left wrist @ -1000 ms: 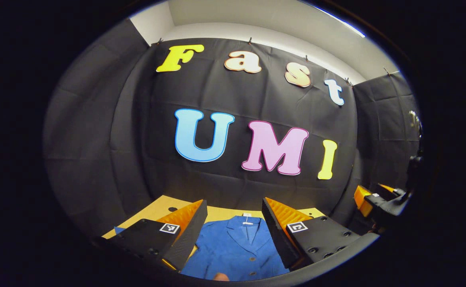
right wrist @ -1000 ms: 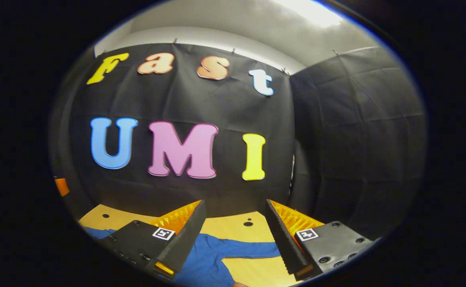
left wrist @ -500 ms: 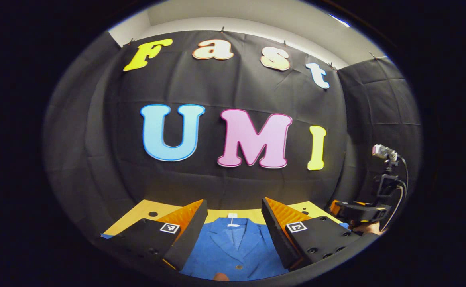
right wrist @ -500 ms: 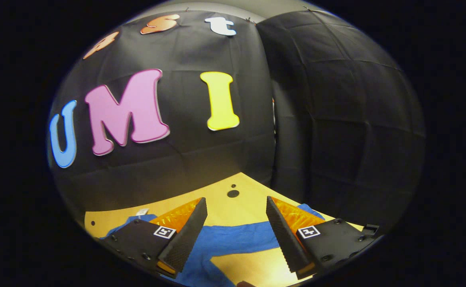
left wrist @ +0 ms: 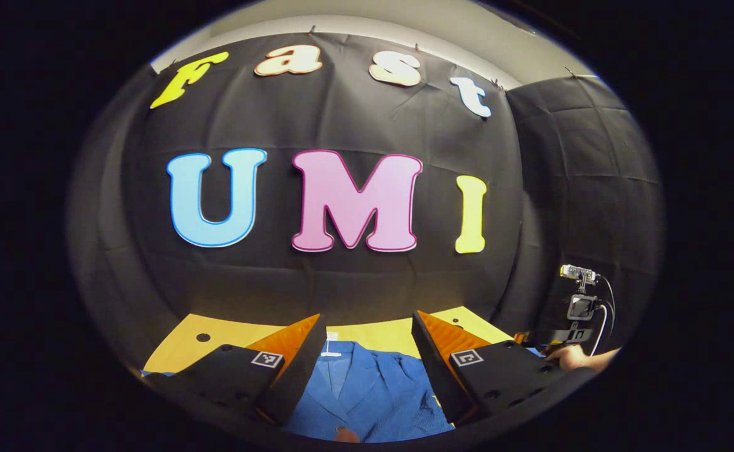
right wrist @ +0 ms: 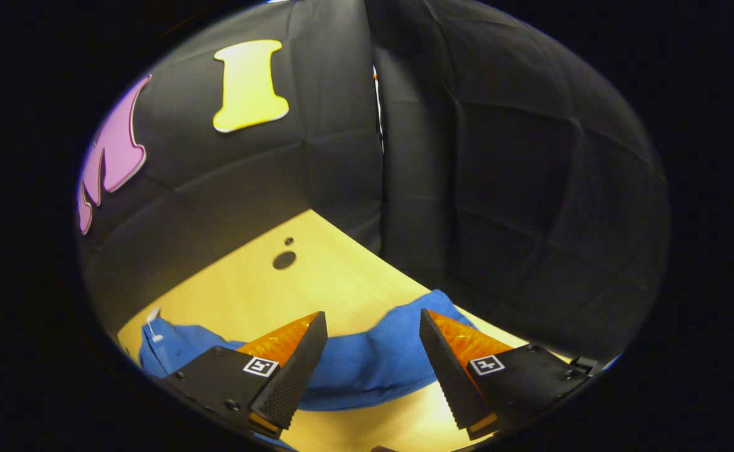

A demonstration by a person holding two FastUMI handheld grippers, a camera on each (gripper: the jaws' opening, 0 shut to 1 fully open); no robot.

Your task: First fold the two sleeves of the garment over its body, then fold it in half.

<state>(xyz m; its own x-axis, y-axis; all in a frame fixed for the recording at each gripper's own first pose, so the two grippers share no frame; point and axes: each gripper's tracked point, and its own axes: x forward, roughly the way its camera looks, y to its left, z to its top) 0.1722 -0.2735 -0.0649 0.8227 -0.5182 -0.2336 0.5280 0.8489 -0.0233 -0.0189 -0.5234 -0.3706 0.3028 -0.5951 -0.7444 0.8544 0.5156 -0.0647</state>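
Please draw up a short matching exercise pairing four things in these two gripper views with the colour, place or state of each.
Column one:
1. blue button-front garment
2. outstretched blue sleeve
3. right gripper
4. yellow wooden table

Column two:
A. open, fingers either side of blue cloth
B. has dark round holes in its top
C. collar with a white tag, lying flat
D. stretched across the table, not yet folded over

Pairs: 1-C, 2-D, 3-A, 4-B

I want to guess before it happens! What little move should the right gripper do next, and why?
Probably drop down and pinch the sleeve. The right gripper is open, the blue sleeve lies flat on the table between its fingers, not yet folded.
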